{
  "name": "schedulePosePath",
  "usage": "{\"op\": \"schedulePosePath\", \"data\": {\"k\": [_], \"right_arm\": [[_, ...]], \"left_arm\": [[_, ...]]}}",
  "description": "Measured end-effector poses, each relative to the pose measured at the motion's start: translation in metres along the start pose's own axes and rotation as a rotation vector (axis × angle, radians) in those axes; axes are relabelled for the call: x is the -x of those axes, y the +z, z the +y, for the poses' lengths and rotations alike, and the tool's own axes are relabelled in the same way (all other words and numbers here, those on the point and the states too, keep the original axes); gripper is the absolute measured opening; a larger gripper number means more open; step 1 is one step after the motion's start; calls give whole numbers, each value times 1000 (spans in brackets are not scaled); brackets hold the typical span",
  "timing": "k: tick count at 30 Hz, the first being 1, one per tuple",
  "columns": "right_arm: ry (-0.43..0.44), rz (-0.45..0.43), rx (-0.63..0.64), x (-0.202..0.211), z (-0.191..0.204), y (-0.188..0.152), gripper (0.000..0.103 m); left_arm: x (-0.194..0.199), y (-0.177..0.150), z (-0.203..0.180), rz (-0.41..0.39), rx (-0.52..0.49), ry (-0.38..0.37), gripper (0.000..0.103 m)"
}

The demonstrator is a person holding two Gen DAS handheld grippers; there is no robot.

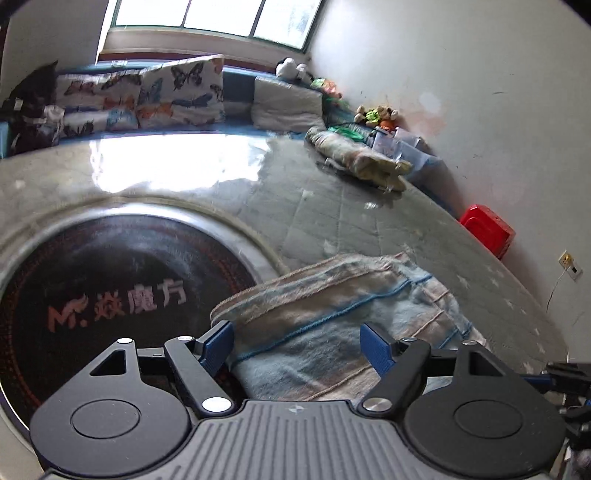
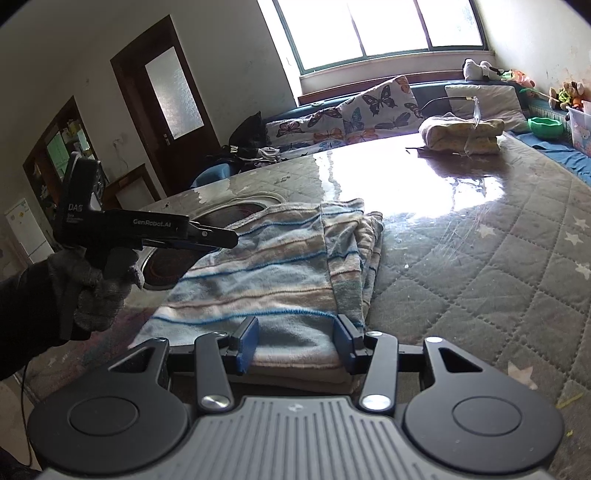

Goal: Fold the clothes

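Right gripper (image 2: 295, 341) low over near edge of folded striped knit garment (image 2: 280, 266), blue pads spread wide, nothing between them but cloth below. Left gripper (image 1: 297, 345) likewise spread apart, blue pads either side of same garment's (image 1: 332, 314) corner, no pinch visible.

Garment: fuzzy knit, pale blue and beige bands with thin darker blue lines, folded into a rough rectangle; several layered edges stacked along its right side in right wrist view. Lying flat on grey quilted star-print cover (image 2: 480, 266) of table, one corner overlapping round black inset plate with red and white lettering (image 1: 110, 295).

Left gripper seen side-on (image 2: 218, 236) in right wrist view, held by grey-gloved hand (image 2: 99, 291), tips over garment's far left corner.

Further off: glare on glossy sheet over cover; second folded bundle, pale yellow patterned cloth (image 2: 461, 134), near far edge. Beyond, butterfly-print cushions (image 1: 147, 96) under bright window (image 2: 369, 29). Red plastic stool (image 1: 487, 229) by wall.
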State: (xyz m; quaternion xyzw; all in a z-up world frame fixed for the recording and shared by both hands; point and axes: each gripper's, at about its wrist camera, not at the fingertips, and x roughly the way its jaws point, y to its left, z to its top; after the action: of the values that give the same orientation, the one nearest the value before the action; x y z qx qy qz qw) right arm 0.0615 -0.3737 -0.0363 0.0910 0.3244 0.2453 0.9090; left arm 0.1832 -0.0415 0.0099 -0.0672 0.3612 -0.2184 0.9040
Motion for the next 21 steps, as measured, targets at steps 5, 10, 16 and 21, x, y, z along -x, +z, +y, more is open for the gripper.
{"op": "schedulePosePath", "data": {"k": [5,10,16,21], "right_arm": [[11,-14,58,-3,1,25,45],[-10,-15,164,-34,-1,62,43],[-21,37,178,-75,-11,84,24],[-59,112,134,-98,-28,78,21]], "left_arm": [[-1,7,-8,-10,-8,-26,79],[-6,11,-18,-7,-18,-43,79],[-13,17,-27,2,-41,-59,79],[-25,23,-33,17,-58,-59,79]]}}
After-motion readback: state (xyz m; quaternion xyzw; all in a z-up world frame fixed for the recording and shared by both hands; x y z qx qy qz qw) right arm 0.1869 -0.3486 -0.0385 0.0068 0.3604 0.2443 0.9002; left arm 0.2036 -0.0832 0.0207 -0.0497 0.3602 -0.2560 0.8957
